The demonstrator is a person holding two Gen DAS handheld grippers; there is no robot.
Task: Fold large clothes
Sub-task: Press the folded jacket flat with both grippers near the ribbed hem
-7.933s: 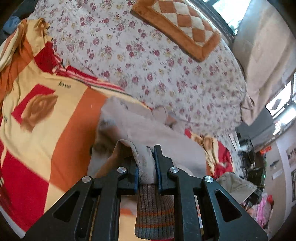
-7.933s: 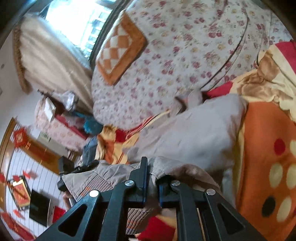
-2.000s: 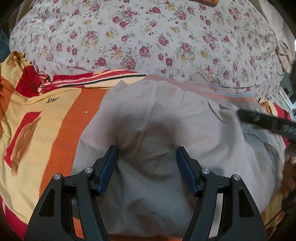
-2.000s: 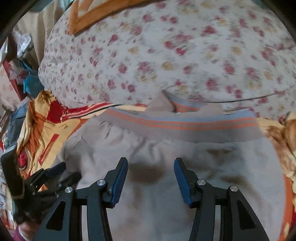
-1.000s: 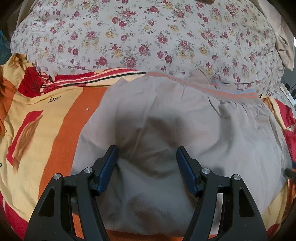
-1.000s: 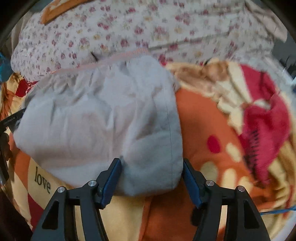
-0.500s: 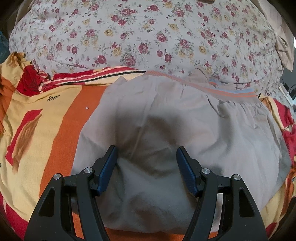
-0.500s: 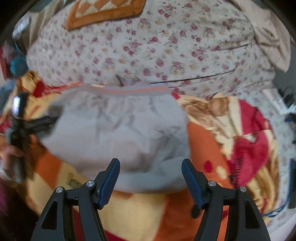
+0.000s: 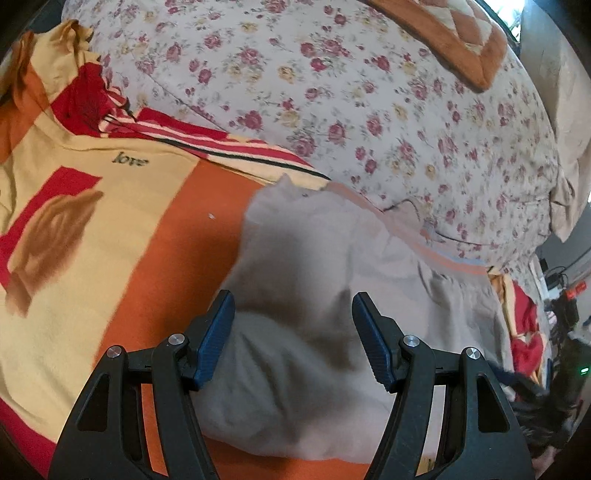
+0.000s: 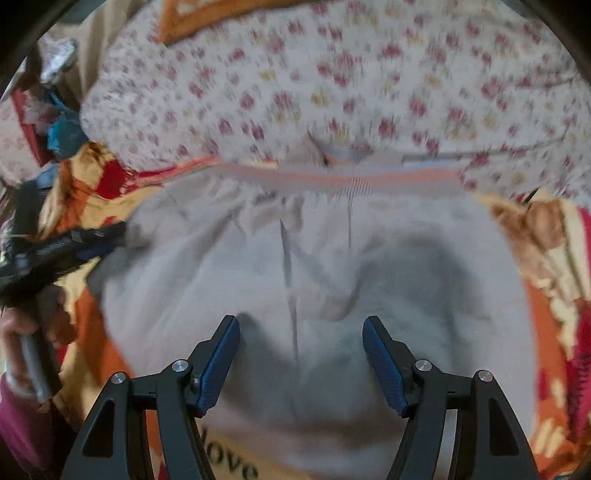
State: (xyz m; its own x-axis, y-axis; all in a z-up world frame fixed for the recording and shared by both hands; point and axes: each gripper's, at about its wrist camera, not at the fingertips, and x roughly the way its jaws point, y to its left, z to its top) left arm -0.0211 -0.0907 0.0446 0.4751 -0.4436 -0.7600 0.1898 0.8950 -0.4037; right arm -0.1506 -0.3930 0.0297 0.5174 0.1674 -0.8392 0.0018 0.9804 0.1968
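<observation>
Bed surface: orange, yellow and red patterned fleece blanket (image 9: 110,229), "love" printed on it, spread flat across the near side in both wrist views.

Behind it: bulky quilt in pale fabric with small red and yellow flowers (image 9: 351,96), piled along the far edge. Orange-bordered checkered cushion (image 9: 454,33) sits on top of the quilt, upper right in the left wrist view.

Task item: folded grey knit garment with an orange and blue striped ribbed hem (image 9: 314,295), lying flat on the blanket. Its hem edge runs along the foot of the quilt; whether it touches the quilt I can't tell. Vertical creases near the garment's middle show in the right wrist view (image 10: 314,295), which is motion-blurred.

Left gripper (image 9: 293,336): black frame, blue pads, jaws apart, over the garment's near left part, nothing clamped. Whether the tips touch the cloth can't be told. Also seen from the right wrist view at far left (image 10: 66,243), with the hand (image 10: 26,332) on its handle and a dark red sleeve below.

Right gripper (image 10: 301,358): jaws apart, nothing clamped, over the garment's near middle.
</observation>
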